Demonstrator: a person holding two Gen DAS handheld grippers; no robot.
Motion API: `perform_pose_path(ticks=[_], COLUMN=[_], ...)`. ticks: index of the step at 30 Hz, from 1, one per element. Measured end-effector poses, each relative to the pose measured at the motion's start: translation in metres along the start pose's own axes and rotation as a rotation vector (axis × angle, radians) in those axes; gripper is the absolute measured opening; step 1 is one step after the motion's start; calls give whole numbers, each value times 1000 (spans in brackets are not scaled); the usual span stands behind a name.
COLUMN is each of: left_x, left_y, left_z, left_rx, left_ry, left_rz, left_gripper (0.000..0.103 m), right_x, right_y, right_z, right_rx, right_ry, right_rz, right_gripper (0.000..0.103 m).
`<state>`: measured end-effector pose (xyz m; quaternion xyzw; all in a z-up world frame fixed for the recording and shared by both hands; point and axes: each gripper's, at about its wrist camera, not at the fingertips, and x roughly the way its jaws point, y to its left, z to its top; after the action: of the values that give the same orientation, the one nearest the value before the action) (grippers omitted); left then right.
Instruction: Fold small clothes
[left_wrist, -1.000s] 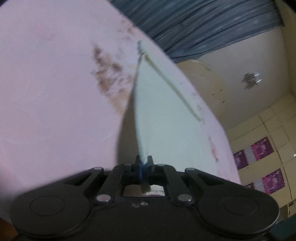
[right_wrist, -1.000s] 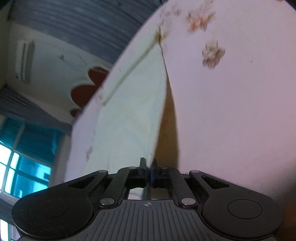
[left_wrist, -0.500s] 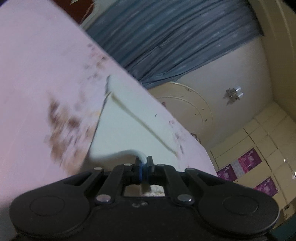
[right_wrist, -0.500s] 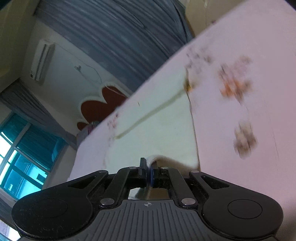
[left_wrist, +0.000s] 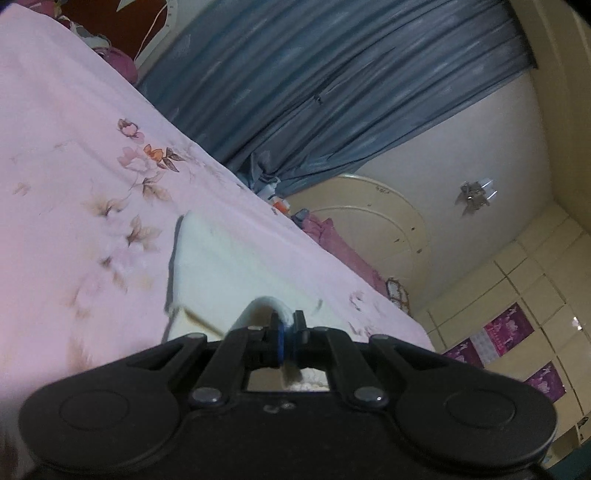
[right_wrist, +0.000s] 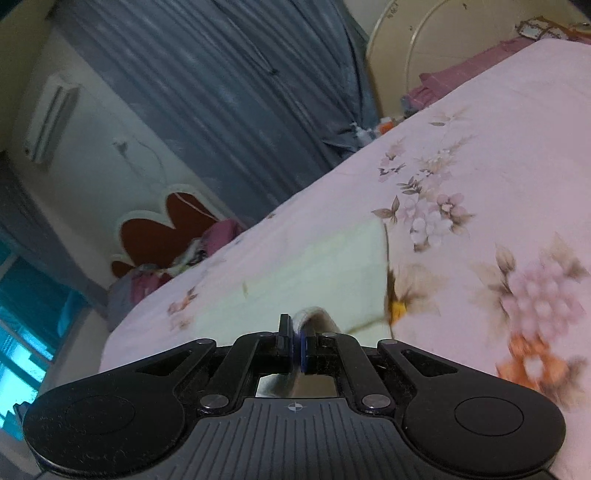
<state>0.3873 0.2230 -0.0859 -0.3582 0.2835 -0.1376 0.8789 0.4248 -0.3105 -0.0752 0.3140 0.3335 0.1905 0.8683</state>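
Note:
A small pale cream cloth (left_wrist: 225, 269) lies on a pink flowered bedsheet (left_wrist: 55, 166). My left gripper (left_wrist: 288, 323) is shut on one near corner of the cloth, which curls up between the jaws. In the right wrist view the same cloth (right_wrist: 314, 266) lies on the sheet (right_wrist: 498, 147), and my right gripper (right_wrist: 297, 328) is shut on its other near corner. Both held corners are low, close over the rest of the cloth. The cloth's far edge rests flat on the sheet.
Blue curtains (left_wrist: 314, 74) hang behind the bed. A red headboard (right_wrist: 166, 229) and pillows (right_wrist: 207, 240) stand at one end. A round cream panel (left_wrist: 373, 221) and pink bedding (left_wrist: 332, 236) are at the other. Bottles (right_wrist: 364, 131) stand beyond the bed's far edge.
Both grippers have carried the held corners from high above the bed down and forward over the cloth. The cloth, hanging taut before, now lies mostly flat, doubled near the jaws.

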Motion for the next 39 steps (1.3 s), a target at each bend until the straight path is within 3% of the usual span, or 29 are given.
perform_pose_path(ticks=[10, 18, 19, 21, 22, 23, 24, 25, 27, 28, 29, 32, 36, 37, 38, 39], left_x=[106, 136, 137, 135, 133, 130, 127, 125, 125, 128, 132, 148, 175, 178, 180, 180], left_y=[36, 48, 49, 50, 50, 50, 50, 49, 46, 43, 40, 28, 21, 21, 21, 22], left_z=[45, 57, 59, 62, 64, 66, 68, 69, 72, 73, 73, 70, 60, 58, 58, 59], left_rx=[-5, -27, -25, -32, -37, -36, -28, -9, 47, 102, 144, 298, 424, 437, 438, 437], left_ry=[126, 145, 140, 110, 89, 71, 59, 57, 77, 101, 123, 198, 297, 303, 296, 285], left_rz=[99, 62, 57, 53, 48, 45, 47, 54, 78, 97, 111, 152, 221, 236, 240, 241], left_gripper=[3, 6, 10, 32, 37, 48, 55, 55, 53, 51, 48, 40, 23, 21, 9, 3], right_x=[107, 148, 149, 148, 148, 144, 139, 133, 129, 129, 131, 147, 177, 185, 191, 195], right_y=[-38, -54, -53, -53, -52, -52, -50, -49, -50, -49, -46, -34, -19, -19, -18, -15], right_z=[39, 52, 53, 57, 58, 60, 60, 60, 64, 64, 64, 61, 48, 44, 41, 38], right_rx=[66, 79, 77, 75, 74, 69, 59, 45, 35, 11, -27, -152, -316, -353, -382, -415], right_ry=[94, 114, 101, 79, 72, 46, 4, -40, -44, -31, -13, 58, 142, 164, 184, 192], right_rz=[-101, -130, -127, -127, -135, -146, -163, -173, -149, -147, -151, -183, -254, -271, -287, -305], right_gripper=[2, 3, 3, 4, 11, 39, 60, 82, 81, 75, 62, 49, 47, 35, 17, 10])
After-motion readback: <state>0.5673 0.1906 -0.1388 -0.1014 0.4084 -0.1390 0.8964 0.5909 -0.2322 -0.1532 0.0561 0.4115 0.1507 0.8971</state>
